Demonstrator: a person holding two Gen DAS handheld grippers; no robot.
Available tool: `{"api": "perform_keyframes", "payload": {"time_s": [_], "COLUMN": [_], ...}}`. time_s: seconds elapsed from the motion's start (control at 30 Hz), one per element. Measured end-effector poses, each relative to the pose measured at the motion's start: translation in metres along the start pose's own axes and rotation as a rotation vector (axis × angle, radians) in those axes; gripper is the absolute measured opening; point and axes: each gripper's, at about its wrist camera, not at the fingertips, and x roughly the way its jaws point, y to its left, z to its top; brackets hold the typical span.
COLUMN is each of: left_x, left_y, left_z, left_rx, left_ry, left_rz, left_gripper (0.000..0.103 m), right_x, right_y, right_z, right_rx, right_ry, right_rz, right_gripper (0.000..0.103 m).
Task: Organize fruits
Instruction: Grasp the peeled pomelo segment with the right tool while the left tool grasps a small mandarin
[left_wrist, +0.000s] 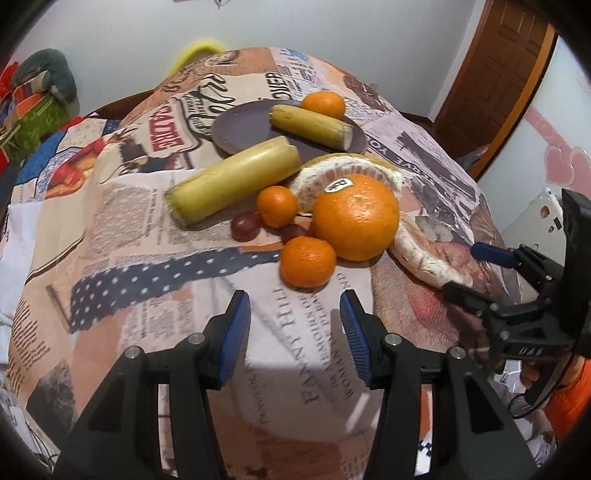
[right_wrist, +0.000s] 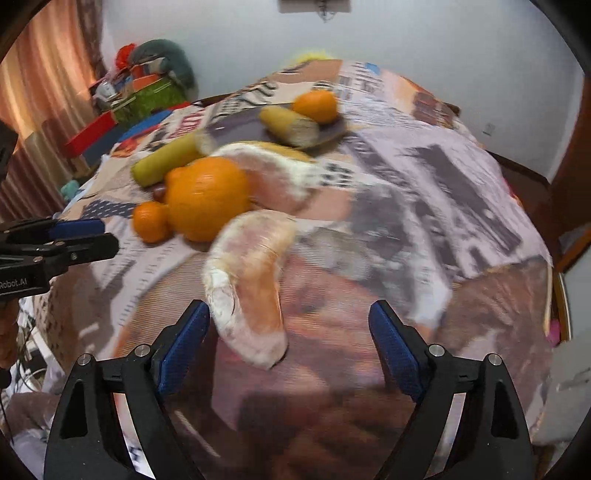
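Observation:
A big orange (left_wrist: 356, 218) with a sticker lies on the cloth-covered table, with a small tangerine (left_wrist: 307, 262) just ahead of my open, empty left gripper (left_wrist: 295, 310). Another tangerine (left_wrist: 277, 206), two grapes (left_wrist: 245, 225) and a long yellow cane piece (left_wrist: 236, 179) lie behind. A brown plate (left_wrist: 243, 125) holds a second cane piece (left_wrist: 312, 127) and a tangerine (left_wrist: 323, 104). Two pomelo wedges lie by the orange; the nearer one (right_wrist: 247, 291) sits just ahead of my open, empty right gripper (right_wrist: 290, 325), closer to its left finger. The other wedge (right_wrist: 280, 173) lies behind the orange (right_wrist: 208, 197).
The table carries a newspaper-print cloth (left_wrist: 177, 236). Boxes and a cushion (right_wrist: 147, 81) are stacked at the far left. A wooden door (left_wrist: 491, 81) stands at the right. The right gripper (left_wrist: 491, 266) shows at the left wrist view's right edge.

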Motion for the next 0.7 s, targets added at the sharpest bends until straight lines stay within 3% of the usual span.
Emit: {"api": "perform_keyframes", "payload": {"time_s": [0.33,0.57,0.7], "left_x": [0.019,0.028,0.034], "left_y": [-0.007,-0.006,-0.005], "left_z": [0.012,0.016,0.017], "left_rx": [0.013,0.015,0.016], "left_ry": [-0.003,-0.013,-0.011], "left_rz": [0.022,0.009,-0.005], "left_gripper": [0.051,0.05,0.038], "right_x": [0.005,0.022,0.022], "right_y": [0.006,0.015,0.015], "right_z": [0.011,0.019,0.021], "right_rx": [0.0,-0.053,-0.067], "right_ry": [0.006,0.006,-0.001], "right_rz": [0.097,0.081,0.115], "right_gripper": [0.086,0.064,0.053]}}
